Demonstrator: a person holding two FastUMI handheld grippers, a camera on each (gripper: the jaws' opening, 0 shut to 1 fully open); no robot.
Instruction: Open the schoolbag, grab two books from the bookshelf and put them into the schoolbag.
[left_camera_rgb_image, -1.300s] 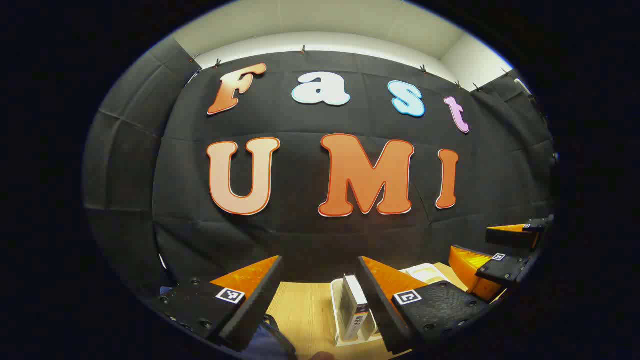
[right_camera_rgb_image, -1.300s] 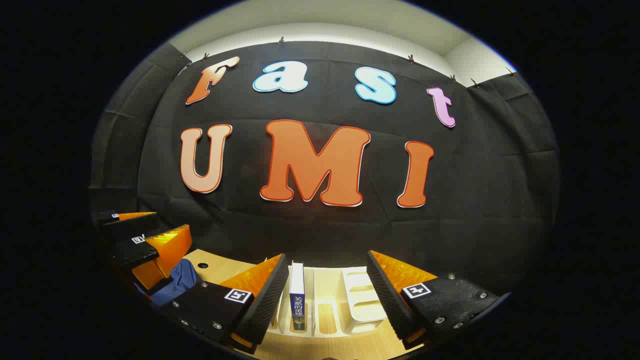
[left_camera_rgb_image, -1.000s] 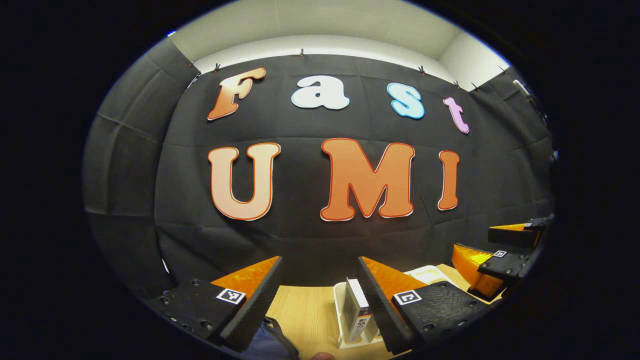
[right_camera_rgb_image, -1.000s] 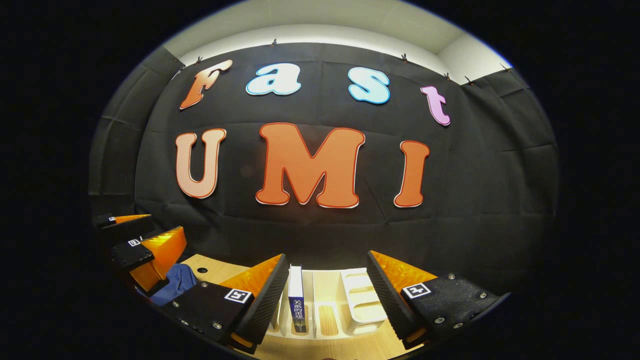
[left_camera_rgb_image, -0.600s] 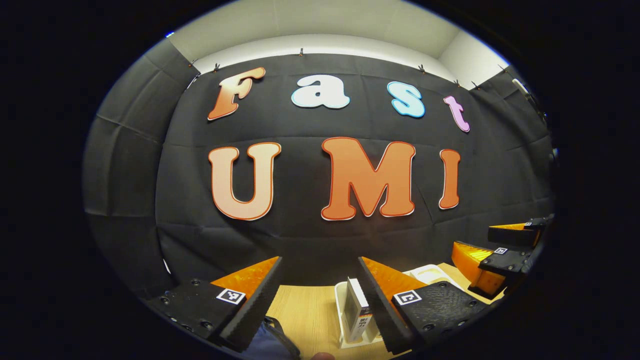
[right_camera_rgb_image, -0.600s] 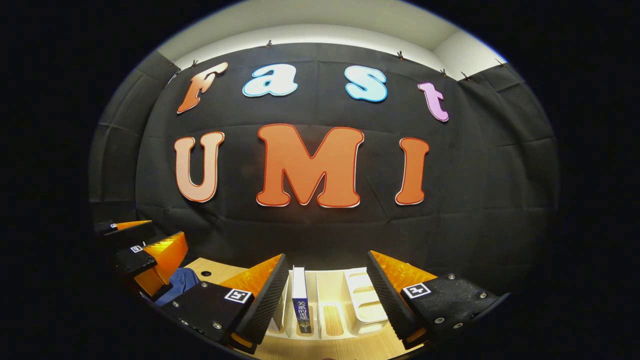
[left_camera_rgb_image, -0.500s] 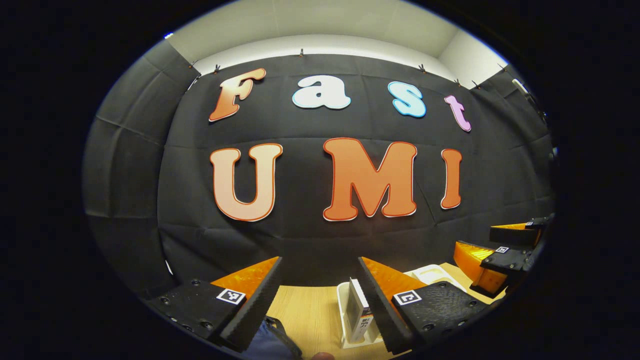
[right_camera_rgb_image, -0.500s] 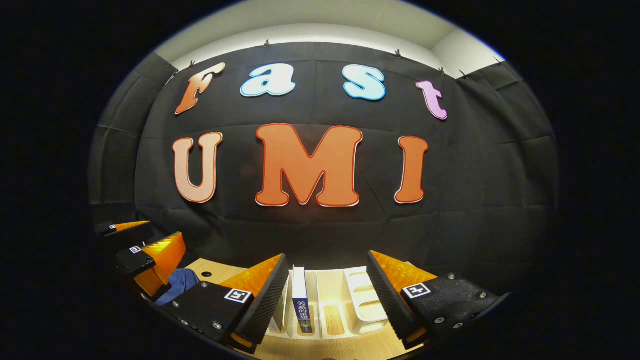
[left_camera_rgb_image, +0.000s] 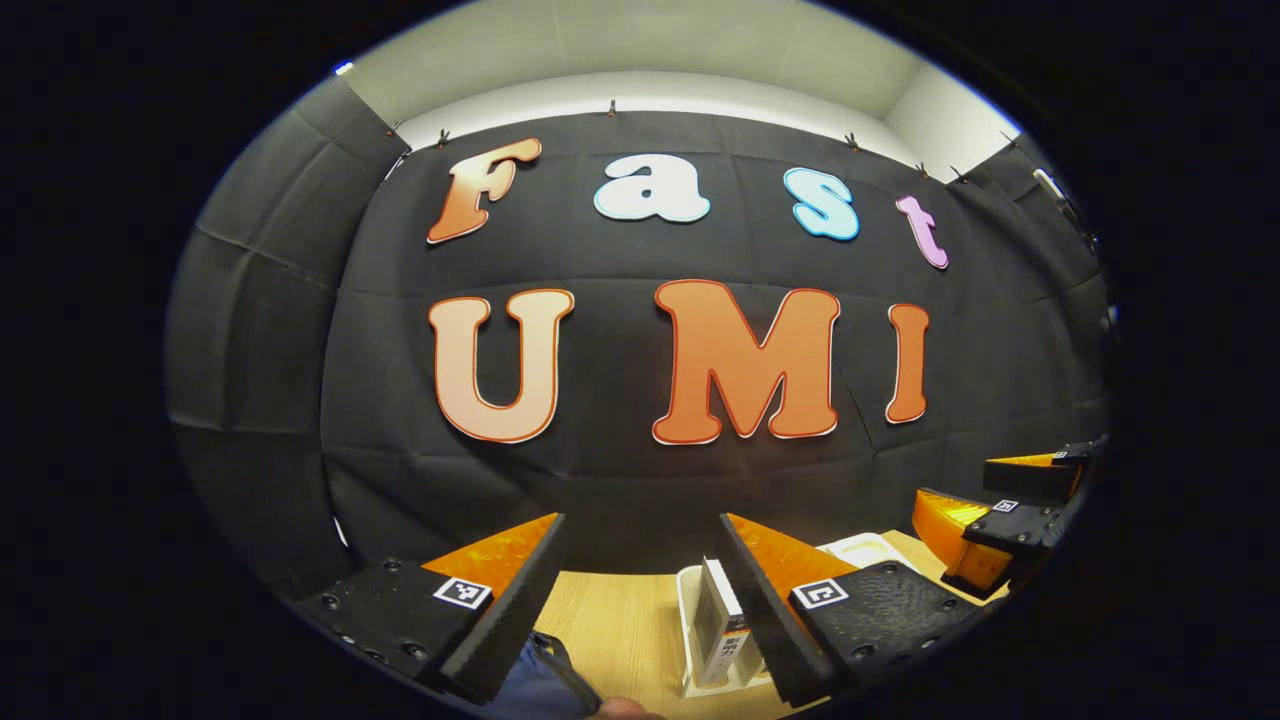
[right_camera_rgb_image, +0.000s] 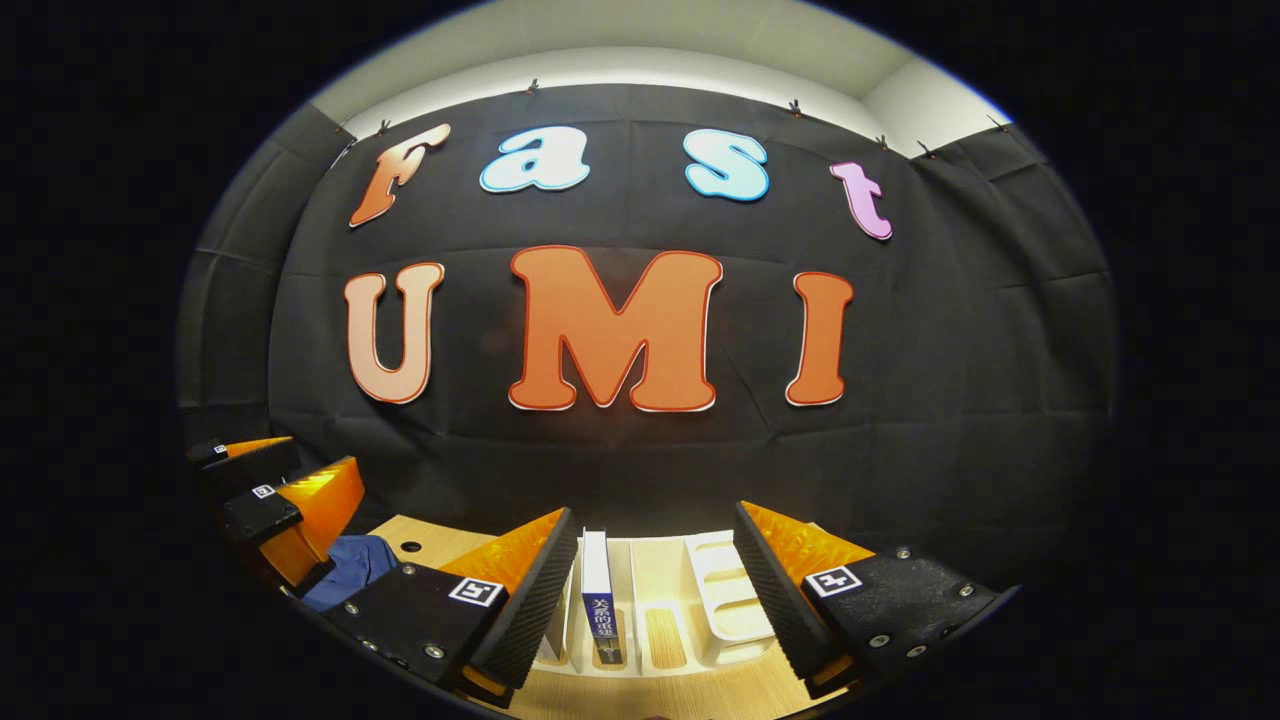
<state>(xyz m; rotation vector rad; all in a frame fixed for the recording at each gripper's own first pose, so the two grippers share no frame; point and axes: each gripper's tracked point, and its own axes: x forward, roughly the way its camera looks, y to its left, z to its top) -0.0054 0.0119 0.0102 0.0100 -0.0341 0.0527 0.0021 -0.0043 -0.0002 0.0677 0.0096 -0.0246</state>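
— Where are your two grippers?

— My left gripper (left_camera_rgb_image: 640, 570) hangs above the wooden surface (left_camera_rgb_image: 610, 625), fingers spread wide, nothing between them. My right gripper (right_camera_rgb_image: 655, 560) hangs off to its right, fingers also spread, pinching nothing. In the left gripper view I see the right gripper (left_camera_rgb_image: 1000, 505) at the far right edge; in the right gripper view the left gripper (right_camera_rgb_image: 270, 495) sits at the far left.

— And the books?

— A white bookshelf (right_camera_rgb_image: 730, 600) stands on the surface against the black wall. In the right gripper view a book (right_camera_rgb_image: 598, 595) stands upright in a left slot, just beside my left-hand finger but apart from it. In the left gripper view a book (left_camera_rgb_image: 722, 620) with a white cover leans in the bookshelf (left_camera_rgb_image: 688, 625), partly behind my right-hand finger.

— The schoolbag?

— Blue fabric, the schoolbag (left_camera_rgb_image: 540, 685), lies below my left gripper at the bottom edge. In the right gripper view the schoolbag (right_camera_rgb_image: 345, 575) lies left of the bookshelf. I cannot tell whether it is open.
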